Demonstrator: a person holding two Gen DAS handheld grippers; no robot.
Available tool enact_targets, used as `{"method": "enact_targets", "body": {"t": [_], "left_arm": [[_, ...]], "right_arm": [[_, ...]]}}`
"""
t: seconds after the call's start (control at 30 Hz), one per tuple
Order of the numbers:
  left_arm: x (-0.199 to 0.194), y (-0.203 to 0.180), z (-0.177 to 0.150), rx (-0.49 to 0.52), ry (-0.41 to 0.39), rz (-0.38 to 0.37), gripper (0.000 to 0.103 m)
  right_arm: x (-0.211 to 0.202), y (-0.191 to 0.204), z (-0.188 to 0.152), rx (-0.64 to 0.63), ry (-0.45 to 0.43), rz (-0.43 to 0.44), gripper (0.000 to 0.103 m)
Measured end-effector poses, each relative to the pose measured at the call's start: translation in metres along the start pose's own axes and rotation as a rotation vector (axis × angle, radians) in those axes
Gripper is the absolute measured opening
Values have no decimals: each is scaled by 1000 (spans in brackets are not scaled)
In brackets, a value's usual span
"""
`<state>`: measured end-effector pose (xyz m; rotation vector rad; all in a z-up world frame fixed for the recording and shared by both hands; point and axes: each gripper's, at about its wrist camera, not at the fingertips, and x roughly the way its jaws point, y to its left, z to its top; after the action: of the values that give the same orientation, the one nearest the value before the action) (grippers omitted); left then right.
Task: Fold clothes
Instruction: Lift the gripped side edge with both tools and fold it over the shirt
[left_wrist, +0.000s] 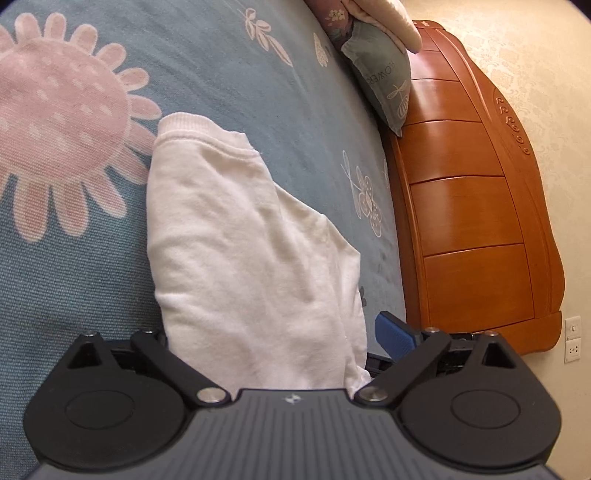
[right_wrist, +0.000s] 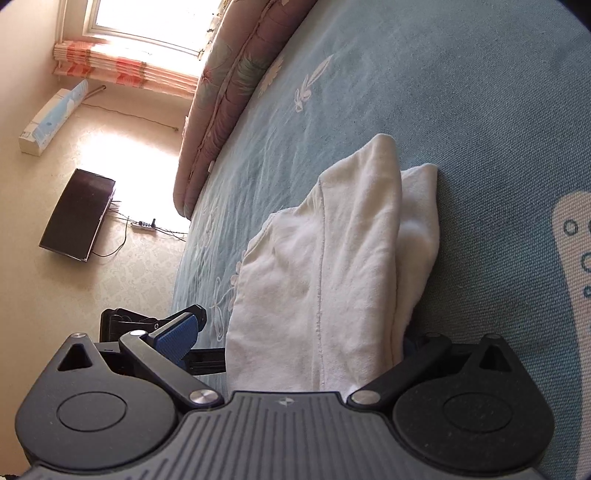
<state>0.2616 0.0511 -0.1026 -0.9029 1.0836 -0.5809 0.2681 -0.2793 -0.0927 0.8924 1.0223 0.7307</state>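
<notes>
Nearest the lens, the left tool (left_wrist: 266, 343) stands spread wide, its blue pad (left_wrist: 395, 338) clear of the cloth; a folded white garment (left_wrist: 240, 251) runs between the jaws without being pinched. The right tool (right_wrist: 295, 343) is likewise spread, one blue pad (right_wrist: 177, 338) showing off the cloth's edge, the other hidden under the fabric.

The garment lies on the bed's blue flowered bedspread (left_wrist: 258, 74), doubled over into a long, narrow bundle. Its long axis runs straight away from both tools, ribbed hem (left_wrist: 184, 123) at the far end in the left view, near a wooden headboard (left_wrist: 472, 221) and a pillow (left_wrist: 384, 81).

The release appears complete, judging by the open jaws. To finish well, both tools would likely draw back level and together, so no pad drags a layer out of line; the loose upper flap (right_wrist: 417, 221) looks ready to slip.
</notes>
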Motion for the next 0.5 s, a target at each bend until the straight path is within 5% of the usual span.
{"method": "enact_targets", "body": {"t": [0.5], "left_arm": [[-5, -23, -2, -19, -33, -102, 96]], "right_arm": [[-25, 35, 3, -88, -40, 16, 103]]}}
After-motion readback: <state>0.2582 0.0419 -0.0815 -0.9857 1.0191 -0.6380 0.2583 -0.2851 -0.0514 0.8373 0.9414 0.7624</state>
